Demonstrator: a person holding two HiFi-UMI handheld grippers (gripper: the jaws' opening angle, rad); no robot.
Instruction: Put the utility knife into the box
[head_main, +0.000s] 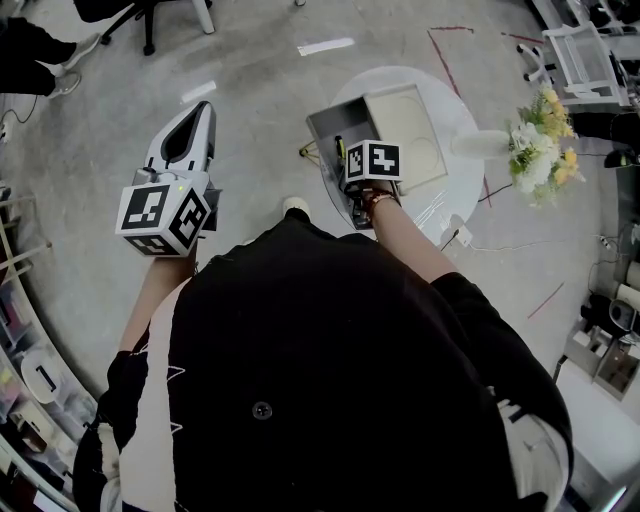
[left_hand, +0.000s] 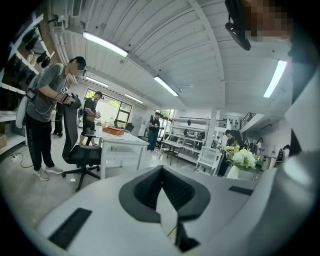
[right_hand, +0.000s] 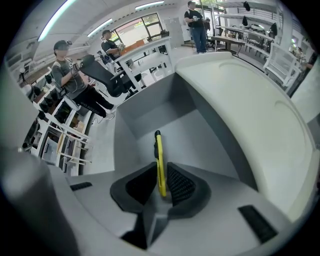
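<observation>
Right gripper view: my right gripper (right_hand: 161, 186) pinched the yellow utility knife (right_hand: 159, 152) by its end above the grey box (right_hand: 150, 107); looked light, stiff, slick. My left gripper (left_hand: 162, 192) was closed, empty.

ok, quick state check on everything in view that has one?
right hand-held gripper: shut on the utility knife.
utility knife: clamped between the jaws, pointing down into the box.
box: open, visible floor bare.
lid: flipped back beside the box.
left hand-held gripper: shut, empty, held away from the table.
</observation>
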